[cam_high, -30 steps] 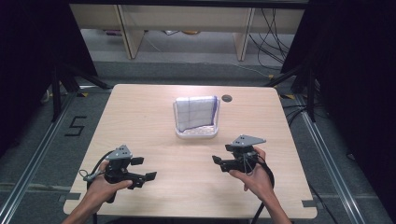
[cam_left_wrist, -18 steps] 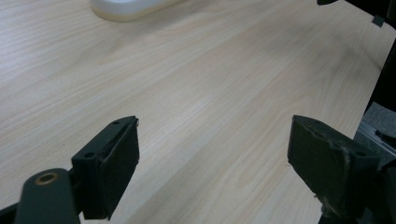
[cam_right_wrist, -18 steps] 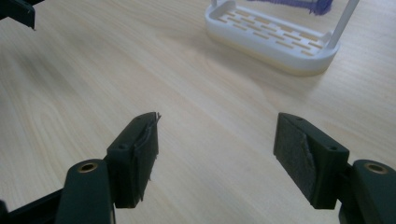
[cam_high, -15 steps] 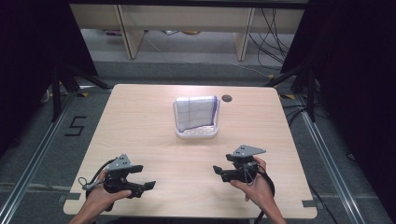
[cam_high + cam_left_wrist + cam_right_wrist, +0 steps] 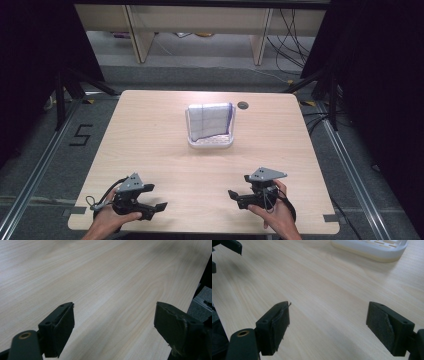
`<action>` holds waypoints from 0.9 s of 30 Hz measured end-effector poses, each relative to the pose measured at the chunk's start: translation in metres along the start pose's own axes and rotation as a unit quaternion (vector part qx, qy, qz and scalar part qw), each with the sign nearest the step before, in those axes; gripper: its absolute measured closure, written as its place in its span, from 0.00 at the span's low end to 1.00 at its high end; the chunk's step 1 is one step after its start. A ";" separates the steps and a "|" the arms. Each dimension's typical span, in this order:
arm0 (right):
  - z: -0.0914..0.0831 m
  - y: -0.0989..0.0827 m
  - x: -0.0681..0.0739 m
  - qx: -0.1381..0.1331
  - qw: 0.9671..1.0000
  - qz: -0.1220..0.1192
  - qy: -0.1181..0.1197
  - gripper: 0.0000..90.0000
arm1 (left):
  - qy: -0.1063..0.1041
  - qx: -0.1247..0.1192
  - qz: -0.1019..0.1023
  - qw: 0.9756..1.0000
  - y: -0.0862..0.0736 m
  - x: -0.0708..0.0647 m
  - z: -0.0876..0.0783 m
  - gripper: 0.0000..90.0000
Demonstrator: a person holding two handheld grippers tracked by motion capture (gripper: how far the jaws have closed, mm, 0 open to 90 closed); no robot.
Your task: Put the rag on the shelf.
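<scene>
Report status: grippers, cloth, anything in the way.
Both grippers, left and right, open and empty, near table edge. Cloth folded in tray. Path clear.

A single black numeral "5", built from strips of dark tape, stands on the grey floor just left of the light wooden table in the high view, and it is the one readable mark anywhere in the scene.
</scene>
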State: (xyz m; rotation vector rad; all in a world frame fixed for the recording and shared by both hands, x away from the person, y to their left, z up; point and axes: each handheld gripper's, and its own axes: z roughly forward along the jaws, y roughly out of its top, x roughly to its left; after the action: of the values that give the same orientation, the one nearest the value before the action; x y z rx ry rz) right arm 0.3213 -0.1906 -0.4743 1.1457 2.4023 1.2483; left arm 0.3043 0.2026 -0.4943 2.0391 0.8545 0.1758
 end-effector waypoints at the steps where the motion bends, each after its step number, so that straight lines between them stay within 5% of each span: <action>1: -0.001 -0.001 -0.001 0.002 1.000 -0.010 -0.001 0.22 | -0.003 -0.004 -0.003 1.000 -0.002 -0.002 0.001 0.18; 14: -0.004 -0.021 0.009 0.042 0.999 -0.016 -0.024 0.21 | 0.005 0.008 0.019 1.000 -0.012 -0.014 0.001 0.18; 19: -0.005 -0.023 0.012 0.043 0.999 -0.018 -0.005 0.21 | 0.005 0.010 0.012 1.000 -0.013 -0.013 0.001 0.18; 27: -0.003 -0.024 0.014 0.049 0.999 -0.017 -0.008 0.20 | 0.007 0.021 0.024 0.999 -0.013 -0.012 0.001 0.18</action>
State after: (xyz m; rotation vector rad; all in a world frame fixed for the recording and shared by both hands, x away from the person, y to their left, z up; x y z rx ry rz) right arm 0.2972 -0.1908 -0.4886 1.1299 2.4860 1.1187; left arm 0.2897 0.1988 -0.5027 2.1005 0.8249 0.1993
